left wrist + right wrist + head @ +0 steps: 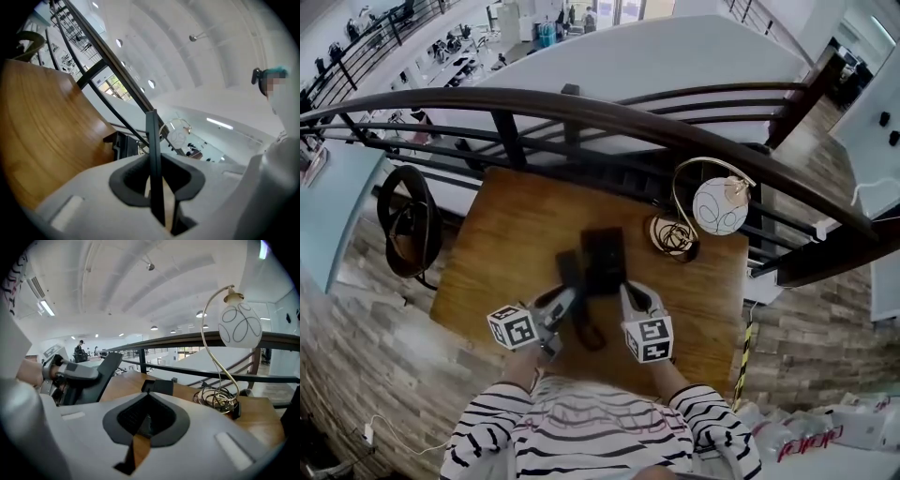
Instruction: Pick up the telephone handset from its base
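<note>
The handset point(108, 366) is black, long and flat, with a plain matt surface. From the left gripper view only its thin edge shows, like a dark strip standing upright. The left tongs point(565, 300) hold it: the jaws stand narrow and their dark pads press on both flat sides. In the right gripper view it is tilted, with its far end up, above the table point(502, 234) and apart from the base point(605, 255). In the head view it is at about 8 o'clock from the base and just beside it.

The base is also black, a low rectangular box near the middle of the table. The right tongs point(628, 292) are at 5 o'clock from it, with jaws fully together and nothing between them. Both tongs have pale grey shells and dark pads.

The table is of warm brown wood with visible grain and a smooth, slightly shiny top.

At 2 o'clock from the base stands a lamp point(720, 204). It has a white round globe with thin curved lines on it, a thin gold stem bent in an arch, and a foot of coiled gold wire. It is well apart from both tongs.

At 12 o'clock, behind the table, runs a railing point(581, 111) with a dark wooden handrail and black metal bars. At 6 o'clock the person's black-and-white striped sleeves point(483, 431) show. The floor point(356, 309) around has grey-brown planks.
</note>
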Demonstrator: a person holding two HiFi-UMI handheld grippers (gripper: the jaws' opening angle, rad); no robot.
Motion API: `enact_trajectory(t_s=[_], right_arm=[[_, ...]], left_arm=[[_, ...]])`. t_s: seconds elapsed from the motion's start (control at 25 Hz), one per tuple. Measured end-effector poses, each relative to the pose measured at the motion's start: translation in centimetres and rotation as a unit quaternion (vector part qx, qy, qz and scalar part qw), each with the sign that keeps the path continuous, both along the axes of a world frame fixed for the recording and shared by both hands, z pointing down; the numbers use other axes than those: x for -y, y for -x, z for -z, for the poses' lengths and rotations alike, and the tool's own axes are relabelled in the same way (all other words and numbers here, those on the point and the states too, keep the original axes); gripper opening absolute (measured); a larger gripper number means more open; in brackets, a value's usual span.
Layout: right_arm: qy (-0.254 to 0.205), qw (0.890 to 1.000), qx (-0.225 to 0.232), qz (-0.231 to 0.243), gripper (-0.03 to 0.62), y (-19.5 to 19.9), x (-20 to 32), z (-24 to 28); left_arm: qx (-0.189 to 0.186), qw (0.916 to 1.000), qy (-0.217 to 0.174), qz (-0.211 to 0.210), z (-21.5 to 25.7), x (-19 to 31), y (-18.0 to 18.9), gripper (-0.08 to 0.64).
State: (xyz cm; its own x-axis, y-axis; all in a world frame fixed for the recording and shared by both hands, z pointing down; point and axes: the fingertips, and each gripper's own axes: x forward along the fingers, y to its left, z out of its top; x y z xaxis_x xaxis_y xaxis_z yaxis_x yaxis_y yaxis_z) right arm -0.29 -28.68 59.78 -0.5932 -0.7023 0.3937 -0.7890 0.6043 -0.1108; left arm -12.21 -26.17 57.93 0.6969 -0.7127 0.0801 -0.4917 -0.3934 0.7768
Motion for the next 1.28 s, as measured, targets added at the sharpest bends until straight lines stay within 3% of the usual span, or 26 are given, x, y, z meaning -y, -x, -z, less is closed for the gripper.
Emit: enact_trajectory(t_s=[0.4,1.28], right_arm=[[-0.037,0.998,0.044,0.021,0.0,-1.0,-5.6,5.8],[-0.033,0.997,0.06,0.037,0.0,-5.1,-13.6,6.3]], left_arm=[[0.004,0.9995,-0.023,0.024,2.7,-5.7,-0.5,0.072],[0.007,0.9962,-0.045,0.074,4.2,-14.4,-2.8,0.072]])
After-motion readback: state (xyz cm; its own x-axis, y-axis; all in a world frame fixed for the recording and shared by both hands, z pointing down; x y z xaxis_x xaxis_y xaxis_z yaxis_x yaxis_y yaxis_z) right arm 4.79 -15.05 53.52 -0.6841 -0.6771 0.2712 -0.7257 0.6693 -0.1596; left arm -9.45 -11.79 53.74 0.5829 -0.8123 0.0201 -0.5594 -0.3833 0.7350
